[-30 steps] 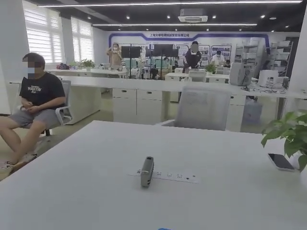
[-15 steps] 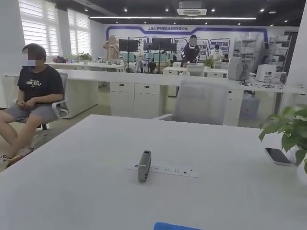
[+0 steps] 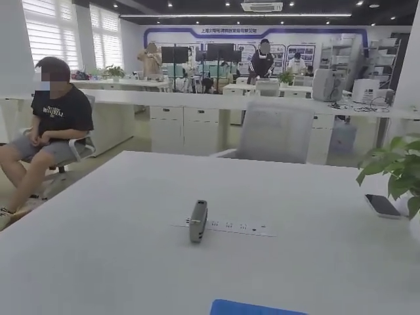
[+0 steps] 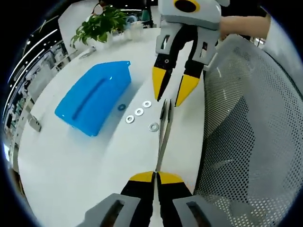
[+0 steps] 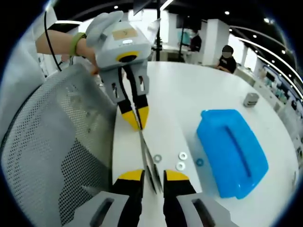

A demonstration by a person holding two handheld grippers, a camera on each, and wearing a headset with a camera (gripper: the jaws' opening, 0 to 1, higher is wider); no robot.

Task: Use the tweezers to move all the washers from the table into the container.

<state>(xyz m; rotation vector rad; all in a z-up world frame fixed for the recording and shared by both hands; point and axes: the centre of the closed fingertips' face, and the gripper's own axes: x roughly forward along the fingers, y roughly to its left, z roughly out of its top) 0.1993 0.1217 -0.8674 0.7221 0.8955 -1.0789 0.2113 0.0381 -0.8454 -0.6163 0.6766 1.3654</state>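
Observation:
Thin metal tweezers (image 4: 162,137) lie along the table edge, and my left gripper (image 4: 155,176) is shut on their rear end. Opposite it, my right gripper (image 4: 174,90) stands open, its yellow fingertips either side of the tweezers' points. From the right gripper view, the tweezers (image 5: 147,153) run from the left gripper (image 5: 137,120) down between my right gripper's (image 5: 152,176) parted jaws. Several washers (image 4: 139,111) lie on the white table beside the tweezers, one of them blue. The blue container (image 4: 94,97) stands just past the washers (image 5: 180,166); the container (image 5: 232,151) shows again, and its edge (image 3: 256,308).
A grey mesh chair (image 4: 246,118) stands against the table edge by both grippers. On the table (image 3: 118,262) lie a power strip (image 3: 236,227), a grey device (image 3: 197,220) and a phone (image 3: 382,205). A potted plant (image 3: 394,174) stands at the right. A person sits at the left.
The head view has tipped downward, bringing the blue container's edge in at the bottom. Nothing on the far table has moved.

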